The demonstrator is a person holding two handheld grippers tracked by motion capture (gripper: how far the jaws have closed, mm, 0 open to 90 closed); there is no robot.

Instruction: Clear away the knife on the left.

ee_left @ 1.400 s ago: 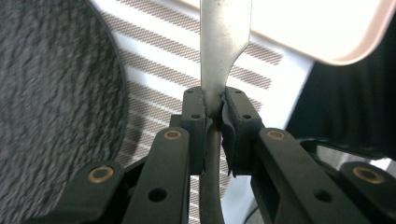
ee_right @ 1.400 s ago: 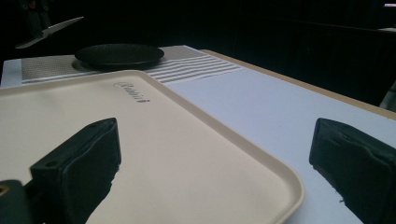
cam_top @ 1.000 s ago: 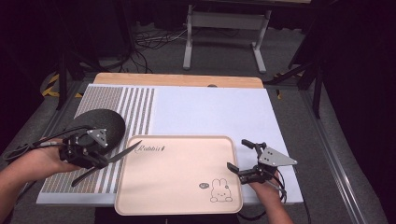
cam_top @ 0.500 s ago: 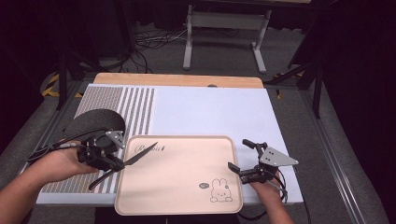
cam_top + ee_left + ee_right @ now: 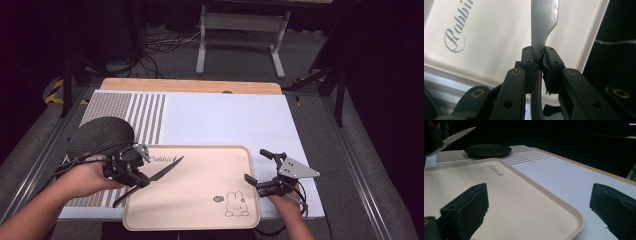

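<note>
Holding a knife (image 5: 161, 173) by the neck between blade and handle, the left gripper (image 5: 131, 170) has its jaws clamped tight on it, the blade reaching out over the near-left part of the beige tray (image 5: 200, 210) without touching it, as far as I can tell. The pick-up looks done; setting the knife down on the tray seems to be what is left. The right gripper (image 5: 260, 172) waits with jaws spread wide and empty at the tray's right edge. A dark round plate (image 5: 100, 135) sits on the desk (image 5: 225, 120) behind the left hand.
</note>
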